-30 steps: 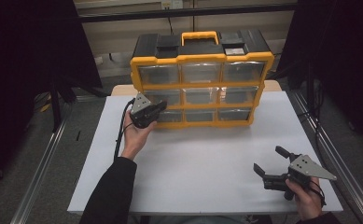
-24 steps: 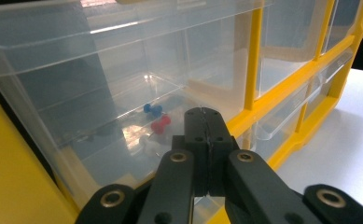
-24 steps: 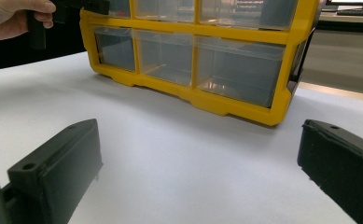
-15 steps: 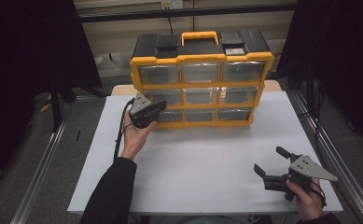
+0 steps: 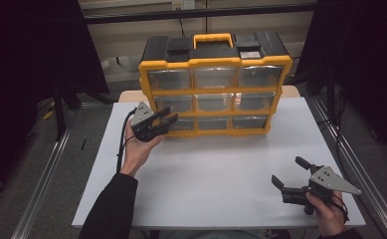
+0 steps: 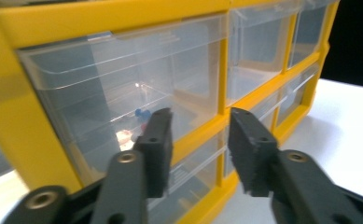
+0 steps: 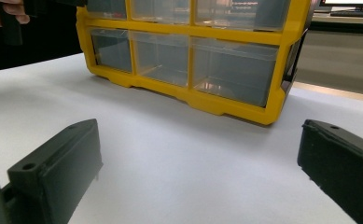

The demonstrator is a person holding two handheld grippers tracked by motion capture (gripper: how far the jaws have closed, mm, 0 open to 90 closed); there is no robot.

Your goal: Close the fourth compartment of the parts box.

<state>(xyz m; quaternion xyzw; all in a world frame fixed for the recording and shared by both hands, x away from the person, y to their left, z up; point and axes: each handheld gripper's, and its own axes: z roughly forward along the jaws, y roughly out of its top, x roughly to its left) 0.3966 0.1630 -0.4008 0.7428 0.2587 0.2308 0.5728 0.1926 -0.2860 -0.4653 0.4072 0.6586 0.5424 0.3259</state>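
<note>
I have the left tongs (image 5: 164,118) up against the front of the drawer cabinet (image 5: 214,84), which stands upright at the far middle of the white desk (image 5: 221,174), yellow frame with a black top and a yellow handle. The cabinet has three rows of three clear drawers, all pushed in. My left tongs are partly open and hold nothing; in the left gripper view their tips sit just in front of the left drawer of the middle row (image 6: 123,98), near its lower edge, though I cannot tell if they touch it. Through that drawer's clear wall I see a few small bits (image 6: 139,116), blue and reddish, lying on its floor. The neighbouring drawers look bare as far as I can see. My right tongs (image 5: 290,175) are spread wide and empty, low over the desk near its right front corner, well apart from the cabinet.
</note>
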